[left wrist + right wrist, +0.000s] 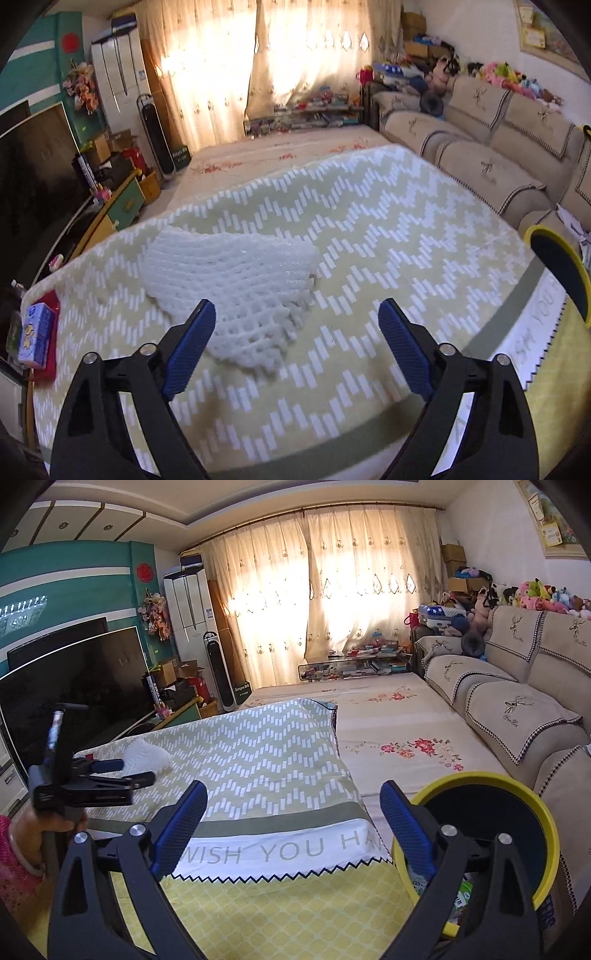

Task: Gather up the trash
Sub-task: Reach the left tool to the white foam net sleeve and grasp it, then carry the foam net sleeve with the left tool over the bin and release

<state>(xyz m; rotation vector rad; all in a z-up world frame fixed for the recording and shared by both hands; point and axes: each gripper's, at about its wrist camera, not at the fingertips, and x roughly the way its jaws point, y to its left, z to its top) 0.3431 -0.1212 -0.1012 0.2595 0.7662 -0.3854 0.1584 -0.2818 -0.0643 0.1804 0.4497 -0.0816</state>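
Note:
A white foam net (229,273) lies flat on the zigzag-patterned tablecloth (388,221). My left gripper (297,310) hangs just over its near edge, open, with the net's near corner between the blue pads but untouched. In the right wrist view the left gripper (125,771) shows at far left beside the foam net (146,757), held by a hand in a pink sleeve. My right gripper (293,788) is open and empty over the cloth's near end. A yellow-rimmed bin (480,781) stands just right of it, with some wrappers inside. The bin's rim (532,230) also shows at the right of the left wrist view.
A blue tissue pack (35,332) on something red lies at the table's left edge. A large dark TV (74,686) stands to the left. A beige sofa (517,709) runs along the right, with a floral-sheeted mat (388,720) between it and the table.

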